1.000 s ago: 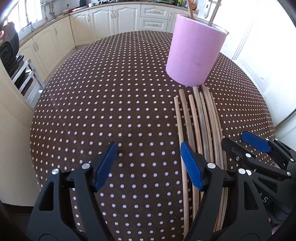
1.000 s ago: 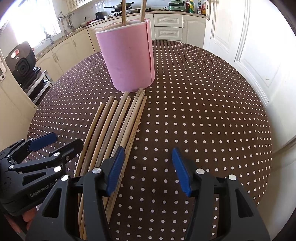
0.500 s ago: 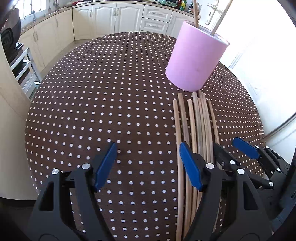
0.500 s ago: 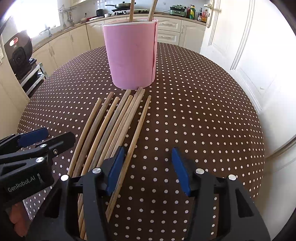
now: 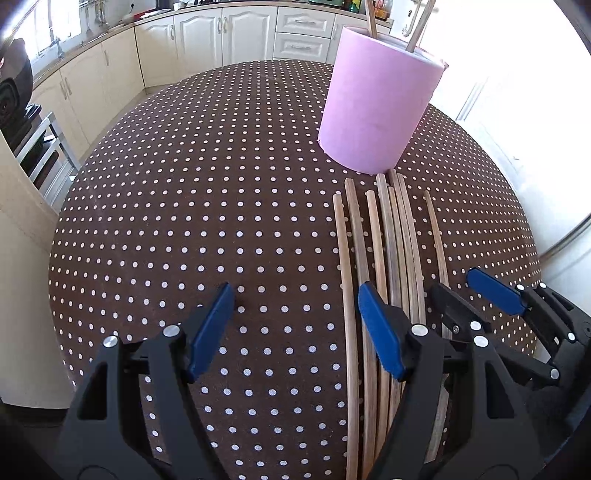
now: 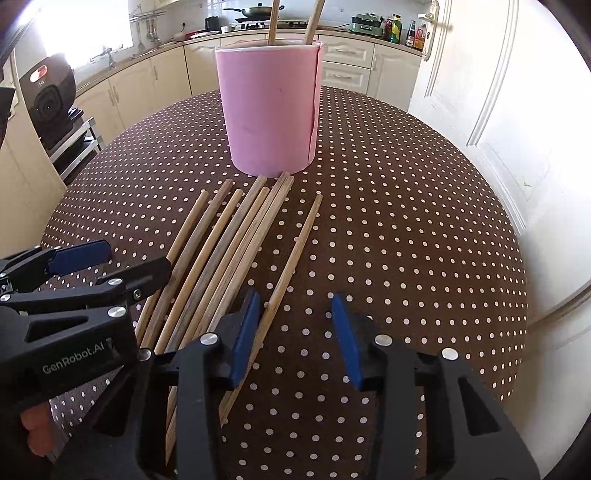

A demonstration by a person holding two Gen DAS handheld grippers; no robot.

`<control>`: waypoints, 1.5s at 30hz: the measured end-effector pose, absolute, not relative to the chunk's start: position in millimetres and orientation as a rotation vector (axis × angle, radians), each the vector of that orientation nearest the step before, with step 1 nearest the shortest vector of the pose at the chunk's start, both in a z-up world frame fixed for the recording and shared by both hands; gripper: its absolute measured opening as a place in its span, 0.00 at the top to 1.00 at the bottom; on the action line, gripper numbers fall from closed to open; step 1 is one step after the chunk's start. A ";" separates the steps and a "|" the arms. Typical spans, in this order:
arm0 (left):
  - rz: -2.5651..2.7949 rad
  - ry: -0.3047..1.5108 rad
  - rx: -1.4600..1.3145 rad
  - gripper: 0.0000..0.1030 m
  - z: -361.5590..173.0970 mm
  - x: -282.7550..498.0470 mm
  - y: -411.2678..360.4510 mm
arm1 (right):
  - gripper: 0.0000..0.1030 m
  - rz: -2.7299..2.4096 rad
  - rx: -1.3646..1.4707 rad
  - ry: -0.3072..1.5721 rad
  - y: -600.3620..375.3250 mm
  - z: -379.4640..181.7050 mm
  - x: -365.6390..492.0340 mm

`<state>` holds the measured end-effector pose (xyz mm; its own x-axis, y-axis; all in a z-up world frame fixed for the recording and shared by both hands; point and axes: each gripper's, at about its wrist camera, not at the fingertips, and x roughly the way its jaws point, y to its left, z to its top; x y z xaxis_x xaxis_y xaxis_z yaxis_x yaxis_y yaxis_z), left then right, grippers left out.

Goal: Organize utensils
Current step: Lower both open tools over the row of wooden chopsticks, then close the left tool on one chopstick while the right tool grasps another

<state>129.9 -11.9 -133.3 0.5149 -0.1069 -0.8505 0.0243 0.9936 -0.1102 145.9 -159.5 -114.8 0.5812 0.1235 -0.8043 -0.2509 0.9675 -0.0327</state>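
Several wooden chopsticks (image 6: 225,243) lie side by side on the dotted tablecloth, tips toward a pink cylindrical holder (image 6: 269,107). One chopstick (image 6: 295,251) lies apart on the right of the bundle. Two chopsticks (image 6: 312,22) stand in the holder. My right gripper (image 6: 295,332) is open, low over the table, its left finger beside the separated chopstick. My left gripper (image 5: 295,325) is open and empty, left of the bundle (image 5: 384,251), its right finger over the leftmost sticks. The holder (image 5: 376,107) stands beyond the bundle.
The round table (image 5: 184,203) has a brown cloth with white dots. Kitchen cabinets (image 5: 207,40) run along the back. A black appliance on a rack (image 6: 48,107) stands at the left. A white door (image 6: 498,92) is to the right of the table.
The rightmost chopstick has slid away from the bundle to the right. Both grippers have drawn nearer to the holder and stay open.
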 end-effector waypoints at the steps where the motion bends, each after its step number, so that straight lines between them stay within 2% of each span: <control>1: -0.077 1.028 -0.080 0.33 -133.5 130.6 -11.7 | 0.64 0.221 -0.151 0.925 -158.9 -114.8 145.0; 7: -0.031 1.024 0.027 0.32 -139.9 146.8 -25.4 | 0.66 0.245 -0.136 0.927 -163.0 -114.0 143.4; 9: -0.033 1.022 0.039 0.35 -139.6 148.5 -29.7 | 0.69 0.247 -0.129 0.928 -165.7 -113.6 143.1; 12: -0.067 1.021 0.034 0.48 -137.6 149.8 -32.8 | 0.73 0.251 -0.131 0.930 -169.7 -112.1 142.6; 14: -0.075 1.004 0.024 0.64 -135.1 148.8 -33.8 | 0.77 0.262 -0.126 0.932 -170.0 -111.7 142.7; 16: -0.090 0.982 0.022 0.72 -134.9 149.5 -33.6 | 0.86 0.291 -0.116 0.929 -172.8 -111.4 142.0; 17: -0.104 0.973 0.019 0.76 -136.4 148.4 -31.7 | 0.86 0.311 -0.110 0.929 -173.4 -111.7 141.9; 18: -0.119 0.968 0.022 0.77 -136.6 148.2 -30.9 | 0.87 0.327 -0.108 0.927 -173.4 -111.9 141.6; 20: -0.153 0.963 0.019 0.86 -137.6 147.0 -28.8 | 0.89 0.363 -0.116 0.918 -173.6 -112.2 140.0; 25: -0.245 0.994 0.002 0.93 -136.8 146.9 -19.2 | 0.92 0.440 -0.112 0.931 -173.4 -111.1 140.1; 33: -0.233 0.993 0.024 0.93 -136.5 141.8 -7.6 | 0.91 0.364 -0.173 0.932 -162.1 -108.5 142.6; 38: -0.162 0.978 0.127 0.92 -139.7 141.1 -29.6 | 0.87 0.306 -0.215 0.937 -151.8 -110.7 149.3; 41: -0.134 0.993 0.106 0.90 -139.5 146.5 -30.3 | 0.84 0.281 -0.227 0.934 -149.5 -112.2 151.7; 45: -0.138 1.016 0.066 0.90 -138.9 155.5 -25.7 | 0.84 0.276 -0.218 0.920 -151.1 -113.4 154.1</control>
